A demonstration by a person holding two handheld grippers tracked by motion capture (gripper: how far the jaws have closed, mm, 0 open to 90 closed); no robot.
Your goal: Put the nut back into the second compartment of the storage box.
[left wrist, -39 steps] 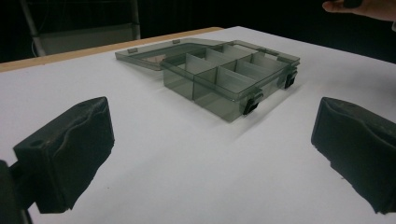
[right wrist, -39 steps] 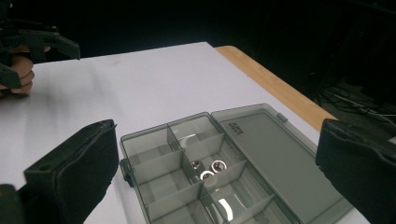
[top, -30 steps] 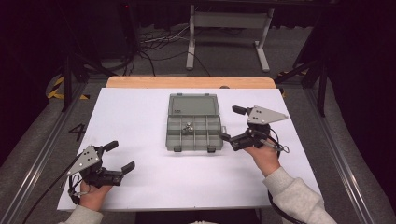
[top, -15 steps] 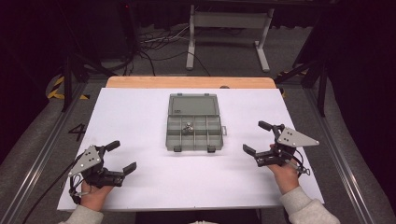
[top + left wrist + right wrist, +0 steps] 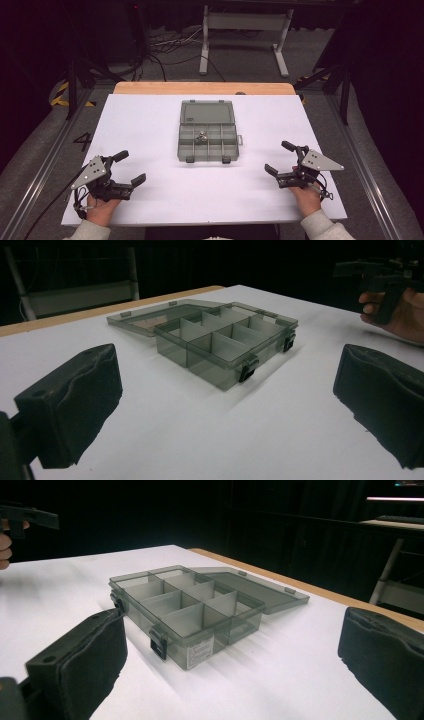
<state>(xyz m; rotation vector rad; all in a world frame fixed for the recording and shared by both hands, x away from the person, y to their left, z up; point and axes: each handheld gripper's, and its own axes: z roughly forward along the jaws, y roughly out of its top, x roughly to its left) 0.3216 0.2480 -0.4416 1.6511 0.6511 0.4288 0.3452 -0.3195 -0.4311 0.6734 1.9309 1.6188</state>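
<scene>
Now that the right gripper [image 5: 281, 157] has drawn back from the compartment box [image 5: 207, 136] — jaws spread, empty — both grippers, the left gripper [image 5: 129, 167] equally agape, rest apart: the lid-opening looks finished.

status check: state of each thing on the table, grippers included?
compartment box: open, upright, flat on the table
lid: folded back flat behind the box
small metal item: lying in a middle compartment
left gripper: open, holding nothing
right gripper: open, holding nothing

I see a smooth, translucent grey plastic organiser box [image 5: 207, 131] on a matt white counter [image 5: 140, 125] with a bare wooden far edge.
</scene>
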